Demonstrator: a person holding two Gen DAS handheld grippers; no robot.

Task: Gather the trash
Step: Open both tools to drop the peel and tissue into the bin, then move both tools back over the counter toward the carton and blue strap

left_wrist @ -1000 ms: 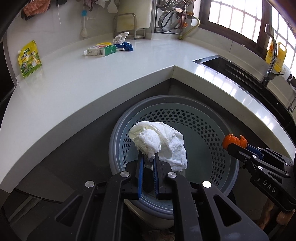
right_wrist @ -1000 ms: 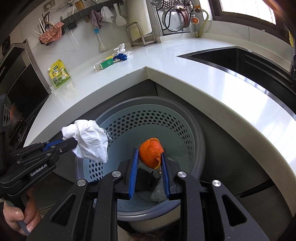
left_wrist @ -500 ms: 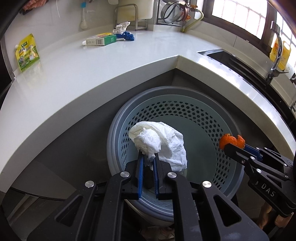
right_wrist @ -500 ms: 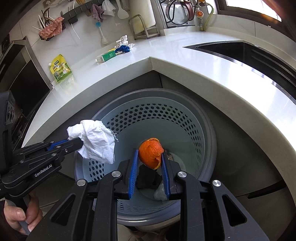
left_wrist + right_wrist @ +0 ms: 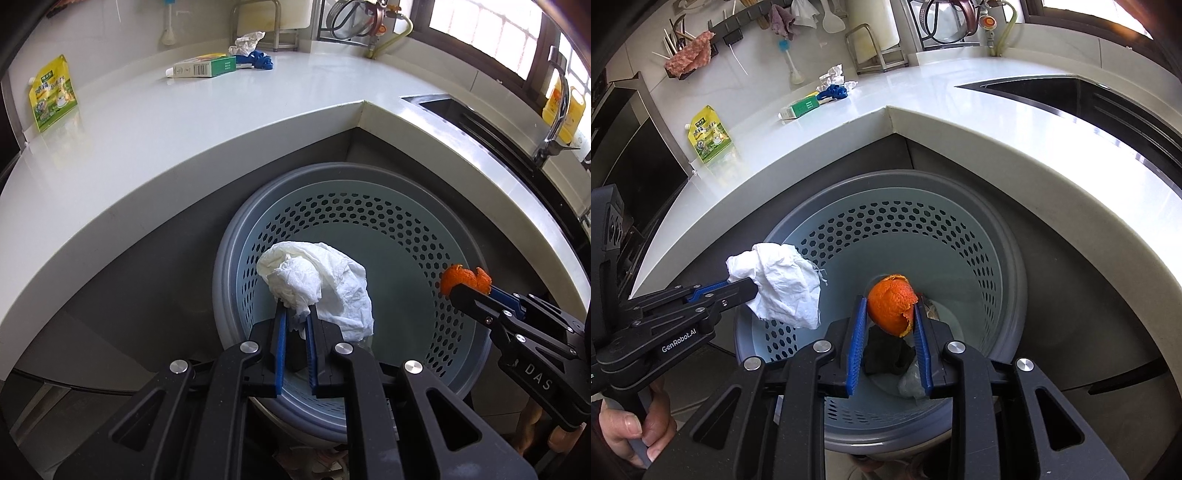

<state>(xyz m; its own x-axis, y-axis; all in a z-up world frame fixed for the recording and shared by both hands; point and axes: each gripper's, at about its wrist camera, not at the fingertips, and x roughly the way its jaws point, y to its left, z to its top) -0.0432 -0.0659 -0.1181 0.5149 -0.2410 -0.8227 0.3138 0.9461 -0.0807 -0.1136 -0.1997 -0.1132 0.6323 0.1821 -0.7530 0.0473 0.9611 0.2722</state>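
Note:
A grey perforated trash basket (image 5: 413, 218) (image 5: 993, 266) stands on the floor below the counter corner. My left gripper (image 5: 295, 308) (image 5: 748, 291) is shut on a crumpled white paper towel (image 5: 317, 284) (image 5: 779, 288) and holds it above the basket's left side. My right gripper (image 5: 889, 312) (image 5: 463, 286) is shut on a piece of orange peel (image 5: 892, 306) (image 5: 463, 277), held over the basket's opening. Dark and pale scraps (image 5: 886, 354) lie at the basket's bottom.
On the white L-shaped counter (image 5: 184, 122) lie a green-and-white box (image 5: 205, 67), a blue item (image 5: 258, 61), a crumpled white paper (image 5: 245, 40) and a yellow pouch (image 5: 51, 94). A sink (image 5: 1071, 99) and tap (image 5: 554, 110) sit at the right. A hand (image 5: 631, 428) holds the left gripper's handle.
Both grippers have shifted slightly closer over the basket, which now fills more of each view. Both grips are unchanged.

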